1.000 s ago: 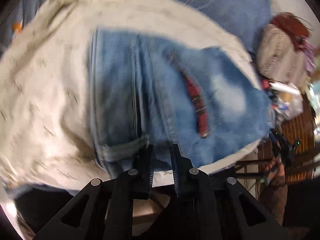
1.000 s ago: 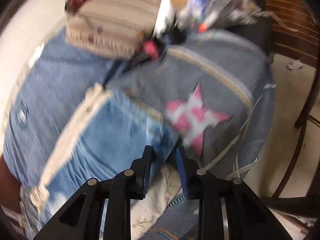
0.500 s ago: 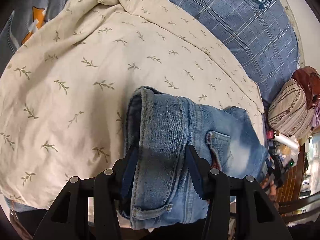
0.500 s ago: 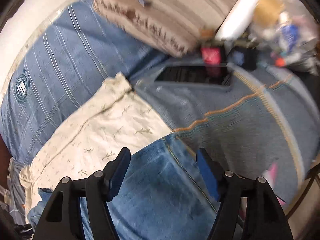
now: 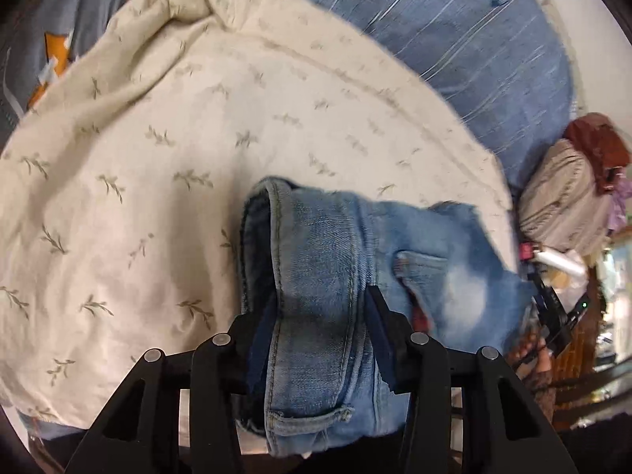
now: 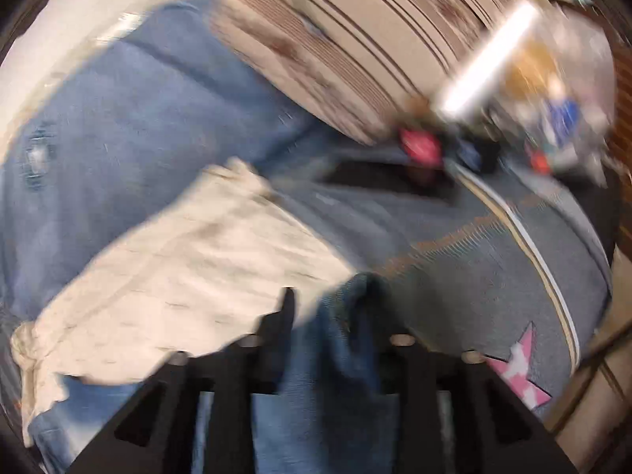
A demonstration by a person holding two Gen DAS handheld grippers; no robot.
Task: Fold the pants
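Observation:
Light blue denim pants (image 5: pixel 355 260) lie folded on a cream leaf-print cloth (image 5: pixel 166 158). My left gripper (image 5: pixel 318 308) stands open, its two fingers on either side of the waistband edge of the pants. In the blurred right wrist view my right gripper (image 6: pixel 330 308) is over the other end of the pants (image 6: pixel 328 375), with denim bunched between its fingers; the blur hides how far they are closed. The right gripper also shows in the left wrist view (image 5: pixel 553 316) past the far end of the pants.
A blue striped pillow (image 5: pixel 454 27) lies behind the cream cloth. A beige striped cushion (image 6: pixel 355 39) and small clutter (image 6: pixel 553 118) sit at the bed's end. A grey blanket with a pink star (image 6: pixel 521 367) lies to the right.
Both grippers let go of the denim and opened half a second ago. The left stays open around the waistband; the right has dropped back onto the pants end.

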